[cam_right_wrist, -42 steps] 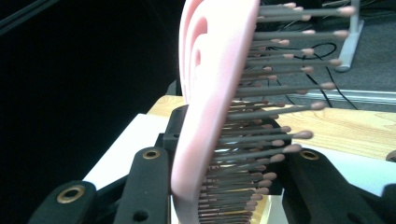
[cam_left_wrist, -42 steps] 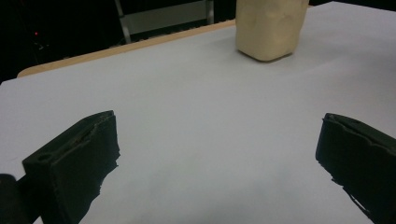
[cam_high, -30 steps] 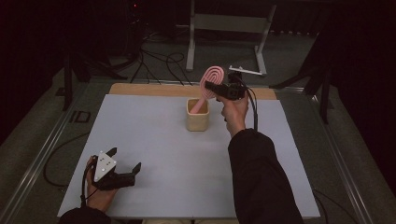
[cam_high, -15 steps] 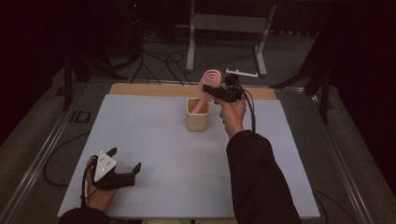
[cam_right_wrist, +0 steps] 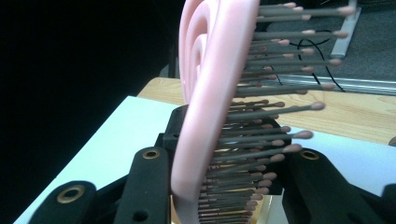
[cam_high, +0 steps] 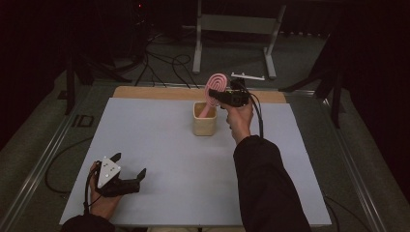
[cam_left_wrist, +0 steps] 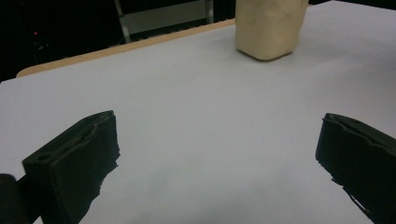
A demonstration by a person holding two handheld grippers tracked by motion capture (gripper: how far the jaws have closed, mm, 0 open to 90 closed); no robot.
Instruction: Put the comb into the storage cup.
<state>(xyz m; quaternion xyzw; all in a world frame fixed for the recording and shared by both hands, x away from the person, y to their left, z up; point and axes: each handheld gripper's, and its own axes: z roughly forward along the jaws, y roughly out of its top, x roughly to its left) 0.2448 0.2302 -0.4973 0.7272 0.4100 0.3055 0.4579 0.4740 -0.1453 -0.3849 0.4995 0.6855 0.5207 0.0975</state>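
A pink hairbrush [cam_high: 216, 86] stands tilted over a cream cup [cam_high: 204, 119] at the far middle of the table. Its handle slants down into the cup's mouth. My right gripper [cam_high: 216, 95] is shut on the brush just below its head. In the right gripper view the pink brush [cam_right_wrist: 210, 93] and its bristles stand between the jaws of that gripper [cam_right_wrist: 224, 186]. My left gripper [cam_high: 129, 165] rests open on the white table top at the near left, with nothing between its jaws. In the left gripper view the jaws of this gripper [cam_left_wrist: 219, 158] point toward the cup [cam_left_wrist: 271, 28].
The white table top [cam_high: 159, 145] has a wooden strip [cam_high: 154, 93] along its far edge. Beyond it stand a metal frame [cam_high: 232, 29] and cables [cam_high: 159, 63] on the floor. The person's dark sleeve [cam_high: 266, 188] crosses the near right of the table.
The right hand with the brush has sunk very slightly toward the cup. The left gripper has not moved.
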